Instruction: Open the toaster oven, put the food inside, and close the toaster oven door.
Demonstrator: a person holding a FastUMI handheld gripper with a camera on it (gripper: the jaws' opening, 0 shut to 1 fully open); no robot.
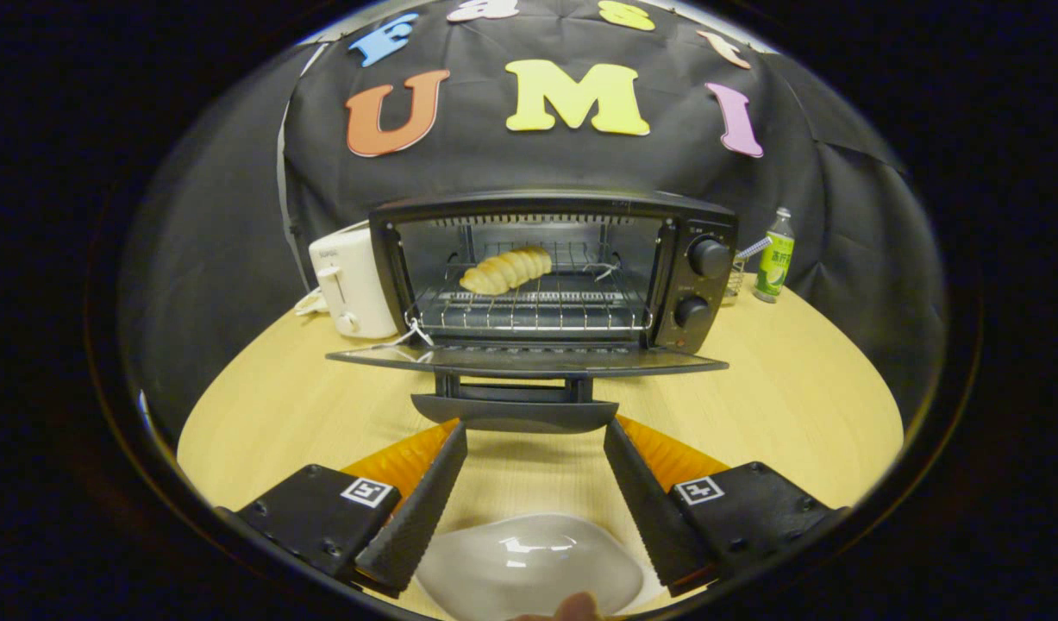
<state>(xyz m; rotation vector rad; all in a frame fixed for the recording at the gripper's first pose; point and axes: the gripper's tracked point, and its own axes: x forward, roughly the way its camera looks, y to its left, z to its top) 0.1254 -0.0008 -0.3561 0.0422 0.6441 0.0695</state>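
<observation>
Low in the frame, glossy white oval plate (529, 565) between ridged gripper (535, 440) fingers, spread apart, gripping nothing. Mid-frame on pale wood table (796, 388), boxy black toaster oven (550, 276), glass door (529, 360) dropped flat. Ridged golden bread roll (505, 270) on wire rack (537, 312) inside. Behind left, white toaster (349, 285); right, green bottle (775, 256).

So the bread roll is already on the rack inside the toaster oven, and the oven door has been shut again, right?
Not quite. The bread roll does lie on the rack inside the toaster oven, but the oven door is folded down open, as the gripper view shows. The gripper hovers just before the door handle, jaws apart and empty.
</observation>
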